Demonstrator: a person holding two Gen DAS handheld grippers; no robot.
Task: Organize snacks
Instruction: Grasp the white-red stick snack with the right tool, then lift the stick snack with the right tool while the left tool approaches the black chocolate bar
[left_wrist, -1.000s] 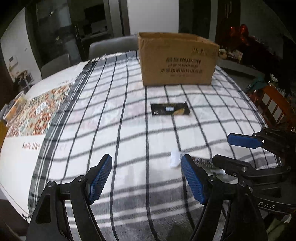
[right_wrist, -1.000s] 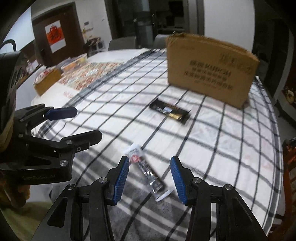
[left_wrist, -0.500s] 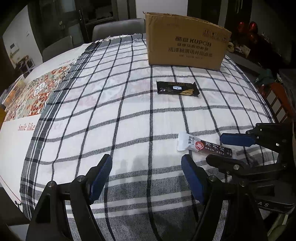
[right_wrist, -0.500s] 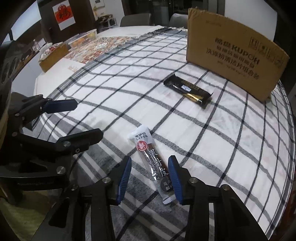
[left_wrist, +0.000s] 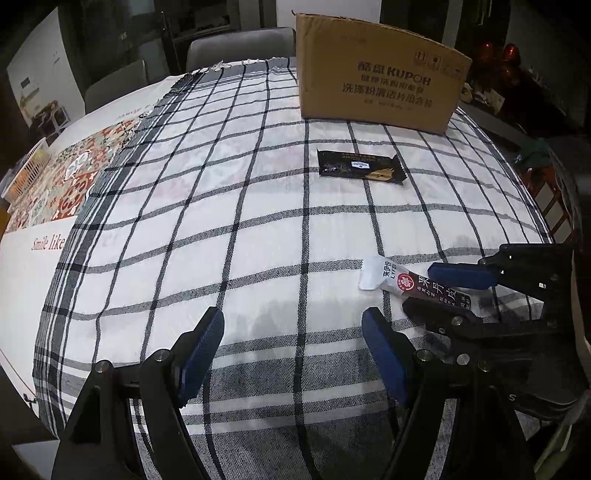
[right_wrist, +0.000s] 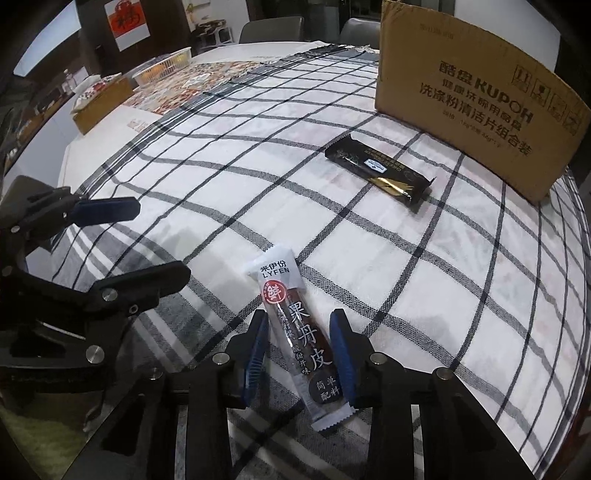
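the fruit-leather stick (right_wrist: 301, 338) lies flat on the checked cloth (right_wrist: 424, 295) near the tabletop's near edge, lengthwise between your right gripper (right_wrist: 301, 356), whose jaws are closing on its long sides; the pads look not quite pressed yet. your left gripper (left_wrist: 291, 354) hangs spread and empty beside it. the dark bar (right_wrist: 380, 173) and cardboard box (right_wrist: 472, 99) sit toward the far edge, open cloth between.

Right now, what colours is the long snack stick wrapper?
Long snack stick wrapper: white top, dark maroon body, red round seal. Clearest in right wrist view.
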